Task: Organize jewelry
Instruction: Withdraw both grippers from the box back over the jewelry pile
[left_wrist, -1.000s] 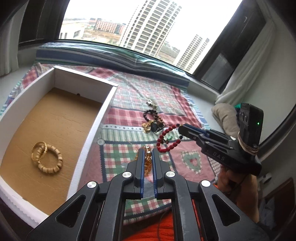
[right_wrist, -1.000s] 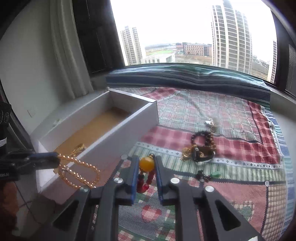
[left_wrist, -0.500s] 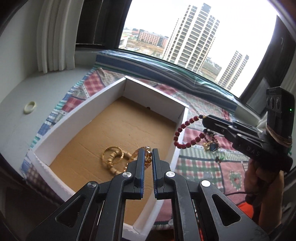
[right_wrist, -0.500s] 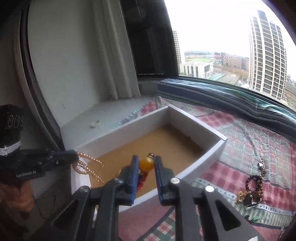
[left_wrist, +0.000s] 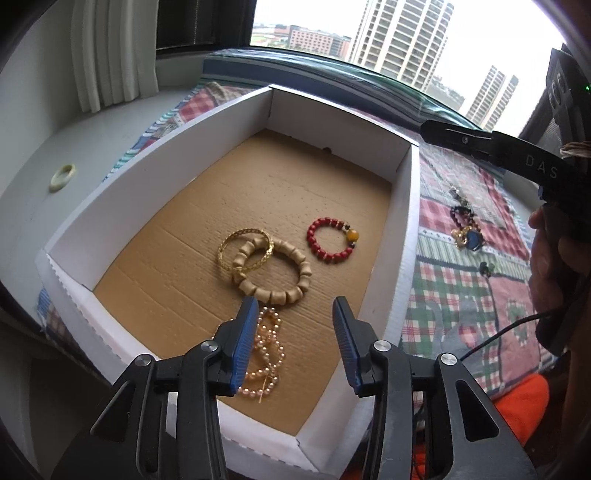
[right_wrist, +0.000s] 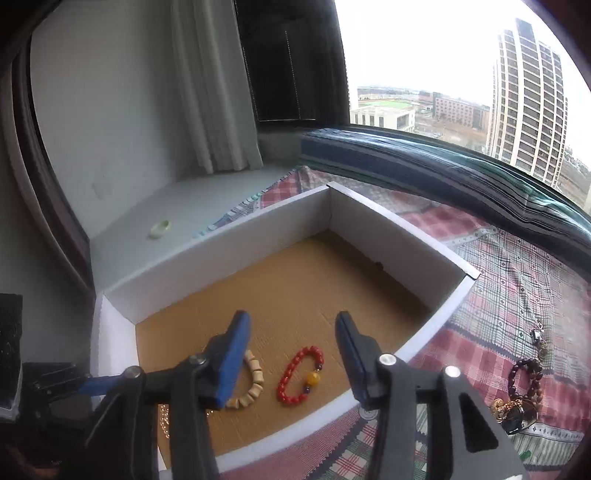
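A white-walled box (left_wrist: 332, 114) with a cardboard floor holds a gold bangle (left_wrist: 245, 251), a wooden bead bracelet (left_wrist: 273, 271), a red bead bracelet (left_wrist: 330, 240) with one amber bead, and a pearl-coloured bead strand (left_wrist: 264, 350). My left gripper (left_wrist: 294, 314) hangs over the box's near end, its jaws opening; the strand lies on the floor under its left finger, not pinched. My right gripper (right_wrist: 291, 325) hovers above the red bracelet (right_wrist: 301, 374), jaws opening, nothing between the pads. The box wall (right_wrist: 221, 251) and the wooden bracelet (right_wrist: 251, 384) show there too.
A patchwork cloth (left_wrist: 461, 295) lies to the right of the box. It carries a dark bead bracelet (right_wrist: 524, 376), a gold and dark cluster (right_wrist: 513, 410) and a small clasp piece (right_wrist: 537, 334). A pale ring (left_wrist: 63, 177) sits on the sill. A person's hand (left_wrist: 554, 266) holds the right gripper.
Both grippers swung left from over the cloth to over the box, then their jaws parted. The red bracelet and the pearl-coloured strand left the jaws and now lie on the box floor.
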